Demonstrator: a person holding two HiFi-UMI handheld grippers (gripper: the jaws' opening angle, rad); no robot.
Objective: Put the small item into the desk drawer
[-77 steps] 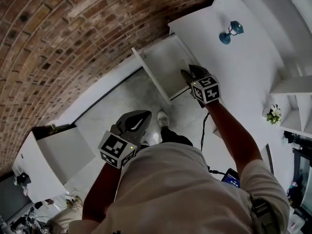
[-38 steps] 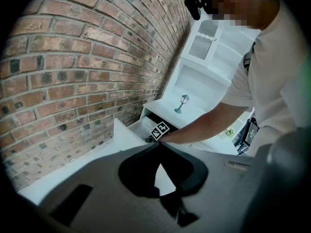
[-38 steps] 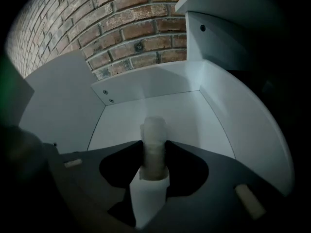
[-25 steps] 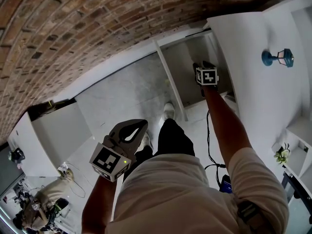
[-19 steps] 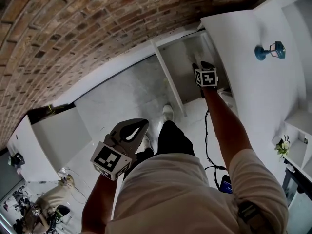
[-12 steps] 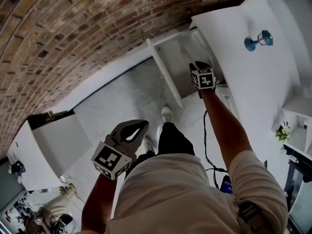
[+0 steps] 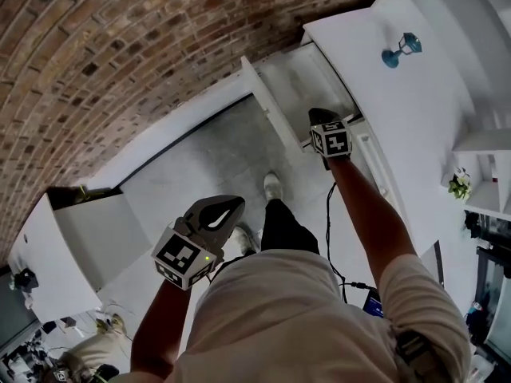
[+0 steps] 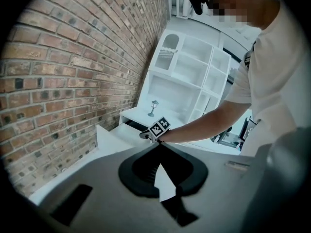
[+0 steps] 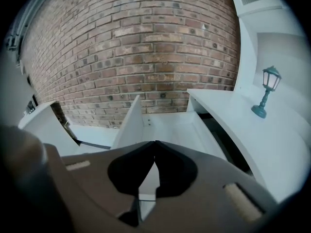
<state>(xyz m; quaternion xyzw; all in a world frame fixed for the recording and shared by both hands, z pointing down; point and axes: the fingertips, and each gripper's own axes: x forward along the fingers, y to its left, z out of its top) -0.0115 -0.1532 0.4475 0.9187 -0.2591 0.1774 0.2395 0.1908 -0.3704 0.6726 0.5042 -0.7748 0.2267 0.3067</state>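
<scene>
Nearest the person, the left tool [image 7: 227, 207] hangs by the hip over the floor, its jaws met at the tips with nothing between them, well apart from the furniture. Further out, the right tool [image 7: 318, 118] is above the front of the open desk drawer [image 7: 299, 82], angled down toward it; its jaws have just been closing and now sit together, empty. The drawer floor shows white and bare except for tiny dark specks near the back, too small to identify, so no small item can be confirmed inside. The only small loose thing in view is a teal lamp figurine [image 7: 399, 50], standing upright on the counter [image 7: 375, 110] beyond and to the right of the right tool, its long axis vertical. If that figurine is the item, the right hand is much the nearer one, and the drawer lies between it and the person. Behind it all runs the brick wall [image 7: 120, 46].
</scene>
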